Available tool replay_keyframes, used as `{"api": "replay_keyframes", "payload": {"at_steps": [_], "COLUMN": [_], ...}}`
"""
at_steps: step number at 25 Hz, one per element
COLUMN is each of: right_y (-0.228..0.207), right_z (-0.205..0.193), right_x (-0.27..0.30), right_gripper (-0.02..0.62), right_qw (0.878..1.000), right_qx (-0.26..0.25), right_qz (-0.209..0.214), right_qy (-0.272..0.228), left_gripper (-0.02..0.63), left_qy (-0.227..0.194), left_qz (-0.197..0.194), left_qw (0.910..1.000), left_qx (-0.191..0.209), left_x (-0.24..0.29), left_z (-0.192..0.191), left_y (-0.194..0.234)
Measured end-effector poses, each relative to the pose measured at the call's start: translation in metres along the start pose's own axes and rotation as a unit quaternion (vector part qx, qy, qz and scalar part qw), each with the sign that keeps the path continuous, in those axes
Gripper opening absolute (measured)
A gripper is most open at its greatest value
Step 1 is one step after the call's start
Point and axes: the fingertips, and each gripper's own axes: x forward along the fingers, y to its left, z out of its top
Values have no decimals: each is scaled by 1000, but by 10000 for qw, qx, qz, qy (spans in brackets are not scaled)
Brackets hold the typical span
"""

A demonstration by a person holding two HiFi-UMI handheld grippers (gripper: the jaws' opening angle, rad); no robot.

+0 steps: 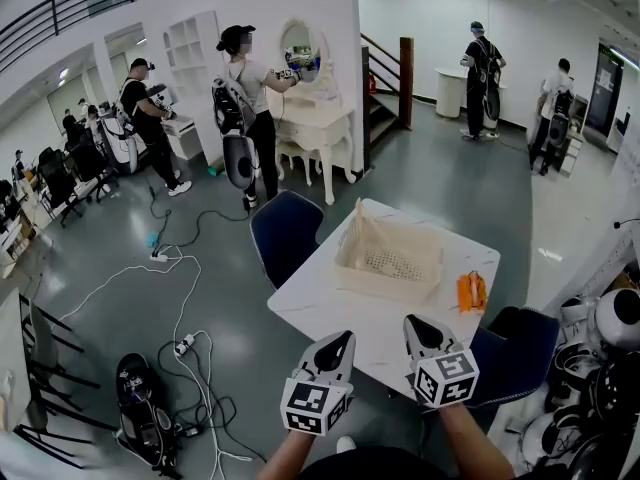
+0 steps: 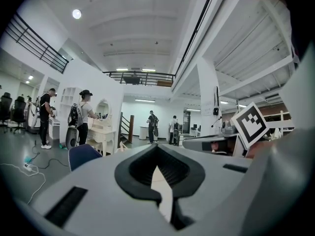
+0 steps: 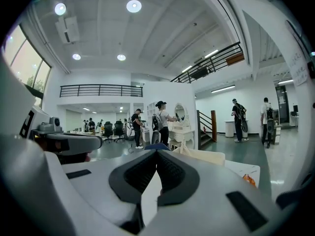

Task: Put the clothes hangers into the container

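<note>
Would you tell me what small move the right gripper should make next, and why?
Probably open the right gripper and reach forward toward the orange hangers. They lie on the table, just right of the container in the head view and not yet inside it. That gripper is shut, empty and the nearer one to them.

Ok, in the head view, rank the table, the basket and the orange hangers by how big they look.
1. table
2. basket
3. hangers
All three sit together, so nearness doesn't blur this order.
</note>
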Motion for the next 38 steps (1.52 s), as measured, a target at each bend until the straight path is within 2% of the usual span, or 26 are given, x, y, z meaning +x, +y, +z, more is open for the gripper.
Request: {"api": "replay_keyframes", "payload": {"at_steps": [15,38], "right_y": [-14,25], "right_z": [8,7], "right_x": [-47,-96], "right_gripper": [20,20], "right_qw": [9998,9985], "right_qx": [-3,-124], "right_qz": [112,468], "right_qy": [-150,-245], "left_gripper": [5,5], "left_qy": [7,-87], "left_qz": [39,354], "left_qw": [9999,9993], "left_qx": [121,121], "left_x": [-10,-65], "left_z": [5,1], "left_y": [-53,-85]}}
